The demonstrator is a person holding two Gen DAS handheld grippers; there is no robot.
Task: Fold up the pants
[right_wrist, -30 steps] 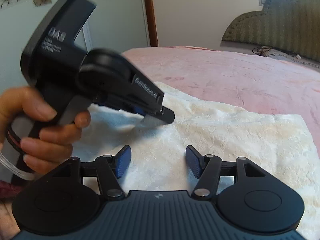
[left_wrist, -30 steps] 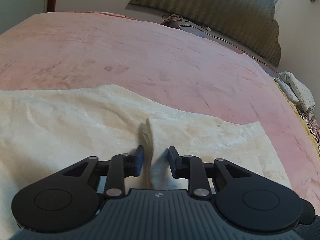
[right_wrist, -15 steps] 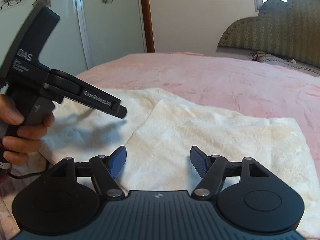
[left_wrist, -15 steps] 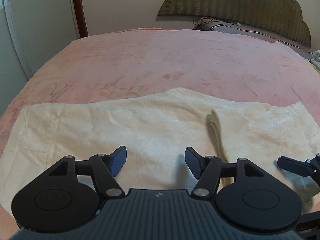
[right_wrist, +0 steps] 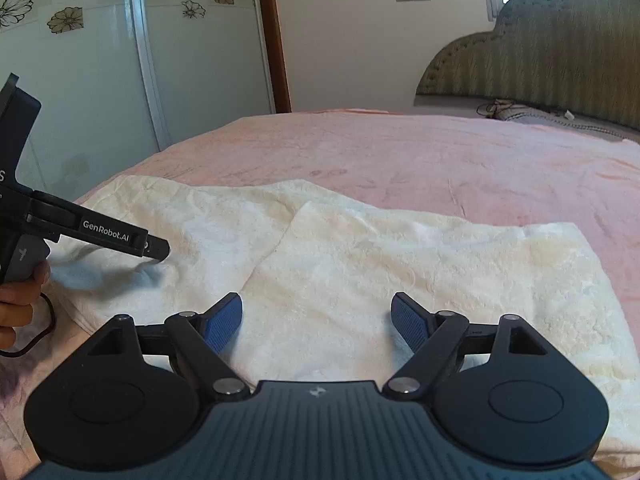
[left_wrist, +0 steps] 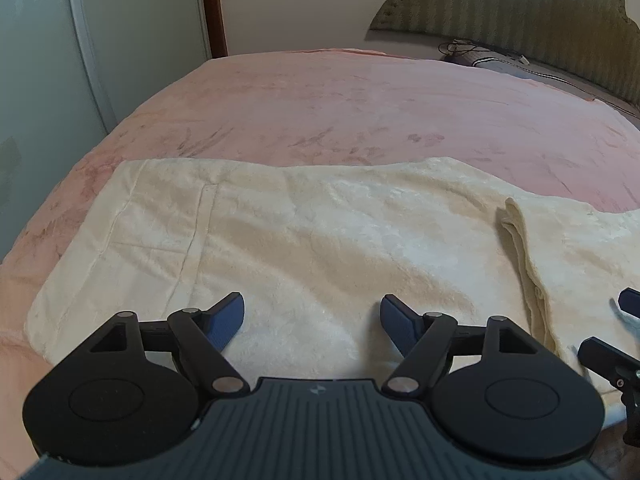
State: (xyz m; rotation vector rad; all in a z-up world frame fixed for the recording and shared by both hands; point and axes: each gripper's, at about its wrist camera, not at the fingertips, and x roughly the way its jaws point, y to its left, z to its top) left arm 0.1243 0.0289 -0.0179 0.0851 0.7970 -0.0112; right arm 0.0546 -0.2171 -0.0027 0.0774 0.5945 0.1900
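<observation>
Pants [left_wrist: 320, 240] lie spread flat across the pink bed [left_wrist: 340, 112], cream cloth with one end folded over on itself.
Left gripper [left_wrist: 312, 320] hovers above the cloth, jaws opening, nothing between them; right gripper [right_wrist: 316, 316] likewise opening and empty over the folded end, both pointing toward the headboard [right_wrist: 540, 52].

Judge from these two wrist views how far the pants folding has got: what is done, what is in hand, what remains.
Done: one end of the cream pants is folded over, its edge lying across the lower layer on the pink bed. In hand: nothing; left gripper and right gripper are opening, empty. Left: probably another fold.
</observation>
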